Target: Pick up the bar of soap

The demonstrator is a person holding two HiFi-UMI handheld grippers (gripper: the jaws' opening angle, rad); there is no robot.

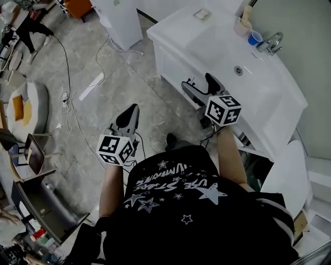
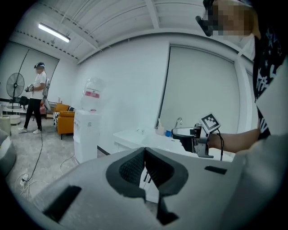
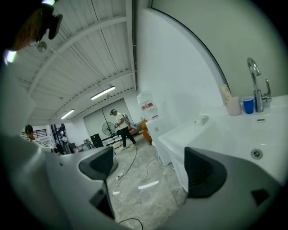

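Bar of soap (image 1: 202,14) lies on the far corner of the white vanity top (image 1: 176,28), close to its back edge, well apart from both grippers. It is also seen small in the right gripper view (image 3: 202,119).

Right gripper (image 1: 200,85): jaws wide apart, nothing between them (image 3: 150,168); it hovers at the near front of the vanity.

Left gripper (image 1: 130,115): jaws closed together and empty (image 2: 145,152), out over the floor.

Risks, as judged:
- Soap is likely slick, so a hard or off-centre pinch may squirt it out.
- A wide jaw arriving low could shove it off the corner, or into the basin (image 1: 227,52).
- The reach passes near the blue cup (image 1: 255,38) and tap (image 1: 273,41).
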